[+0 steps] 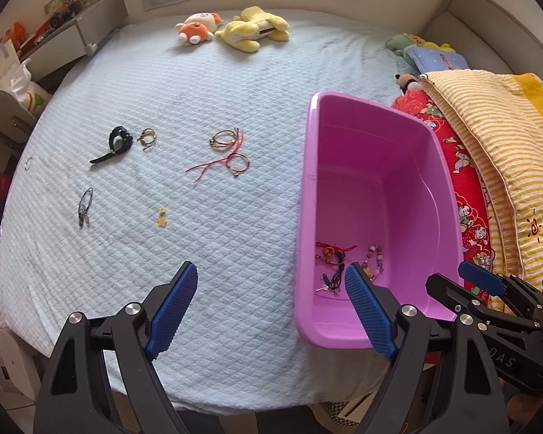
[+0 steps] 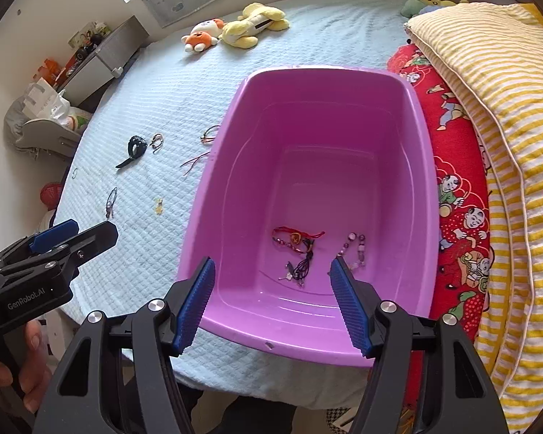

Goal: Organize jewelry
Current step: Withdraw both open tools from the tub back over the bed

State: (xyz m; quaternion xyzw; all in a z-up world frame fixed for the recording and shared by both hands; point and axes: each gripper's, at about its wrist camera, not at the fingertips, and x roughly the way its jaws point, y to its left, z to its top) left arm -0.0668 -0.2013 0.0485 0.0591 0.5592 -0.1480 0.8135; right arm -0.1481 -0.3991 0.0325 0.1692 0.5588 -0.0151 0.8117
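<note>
Jewelry (image 2: pixel 300 253) lies tangled in the purple tub (image 2: pixel 213 195), pieces hard to tell apart; we see the basin wall hide part of the bracelets (image 1: pixel 231 152) on the bedspread (image 1: pixel 199 83); left gripper (image 1: pixel 271 307) and right gripper (image 2: pixel 271 300) both gape, holding nothing.

- Left wrist view: looks forward and down from the near edge of a bed (image 1: pixel 199 83), between its own spread blue fingers (image 1: pixel 177 307), with the pink tub (image 1: pixel 304 188) to its right.
- Right wrist view: sits closer, just above the tub's (image 2: pixel 213 188) near rim, facing the same way.
- Shared: both show the tub, the bed (image 2: pixel 155 83), and the plush toys (image 1: pixel 235 27) (image 2: pixel 235 27) at the far edge; each catches the other gripper at its edge.
</note>
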